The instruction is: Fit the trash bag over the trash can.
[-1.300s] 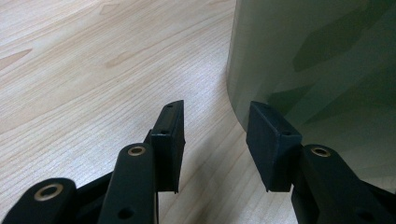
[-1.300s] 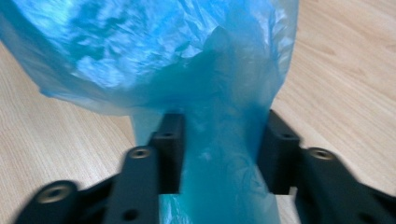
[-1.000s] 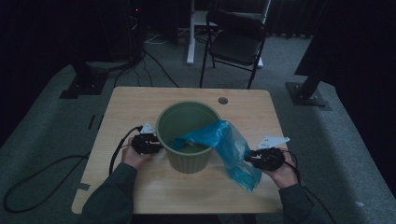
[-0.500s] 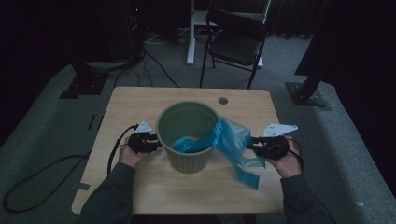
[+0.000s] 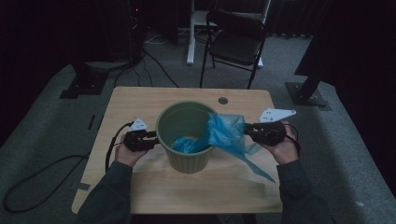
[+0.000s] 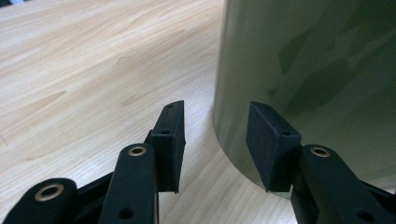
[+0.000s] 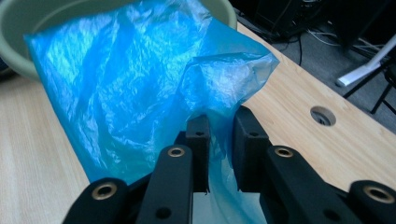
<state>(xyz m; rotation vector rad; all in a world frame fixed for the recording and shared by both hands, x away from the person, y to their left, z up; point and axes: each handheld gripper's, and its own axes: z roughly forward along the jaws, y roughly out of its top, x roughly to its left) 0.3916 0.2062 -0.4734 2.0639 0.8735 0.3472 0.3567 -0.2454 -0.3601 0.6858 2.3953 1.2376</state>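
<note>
A round green plastic bin (image 5: 187,140) is standing upright on the desk. A thin crinkly blue plastic bag (image 5: 224,133) is hanging over its rim, partly inside.

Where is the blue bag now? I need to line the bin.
In the high view, the blue bag drapes over the green bin's right rim, pinched by the right claw.

Count: one green bucket (image 5: 187,135), frame center. One blue plastic bag (image 5: 224,135), draped over its rim. Two tools: left tool (image 5: 152,139), right tool (image 5: 248,129). One wooden surface (image 5: 140,102). One folding chair (image 5: 236,42), upper center.
</note>
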